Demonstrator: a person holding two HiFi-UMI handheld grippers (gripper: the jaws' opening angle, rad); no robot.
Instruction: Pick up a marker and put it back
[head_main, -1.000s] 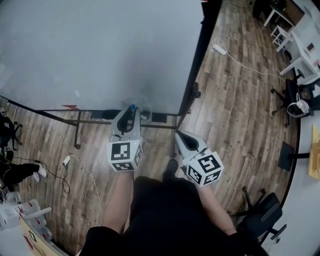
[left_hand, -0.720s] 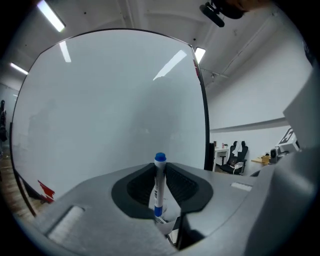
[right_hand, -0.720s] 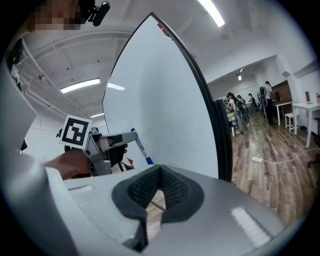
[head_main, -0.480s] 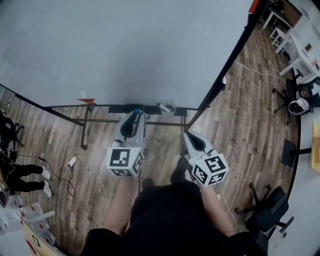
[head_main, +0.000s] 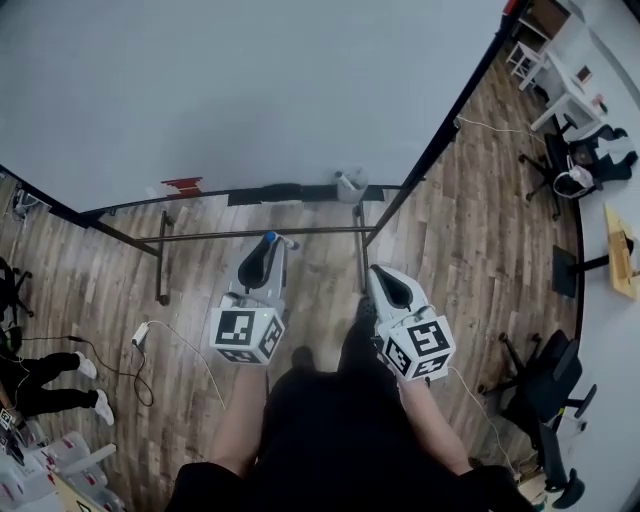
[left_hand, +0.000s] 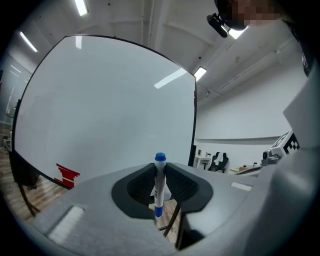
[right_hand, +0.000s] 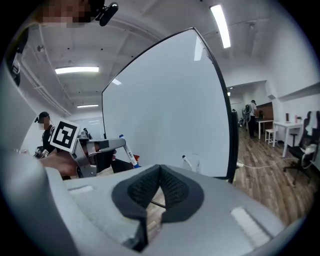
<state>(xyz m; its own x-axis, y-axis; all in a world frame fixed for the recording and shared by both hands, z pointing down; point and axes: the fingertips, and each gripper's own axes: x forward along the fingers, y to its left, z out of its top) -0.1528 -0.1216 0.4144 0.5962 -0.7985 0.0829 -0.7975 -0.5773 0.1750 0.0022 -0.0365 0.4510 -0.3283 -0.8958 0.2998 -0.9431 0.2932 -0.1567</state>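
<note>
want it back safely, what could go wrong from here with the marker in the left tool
The marker sits upright, pinched only at the jaw tips of the left tool; a knock could drop it. The cup on the whiteboard ledge already holds another marker, so this one might miss.

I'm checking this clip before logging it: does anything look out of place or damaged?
Nothing stands out. The blue-capped marker is clamped squarely in the left gripper; the right gripper is shut and empty. A white cable lies loose on the floor.

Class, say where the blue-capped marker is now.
The marker is clamped in the left gripper, left of centre in the head view, in front of the whiteboard.
</note>
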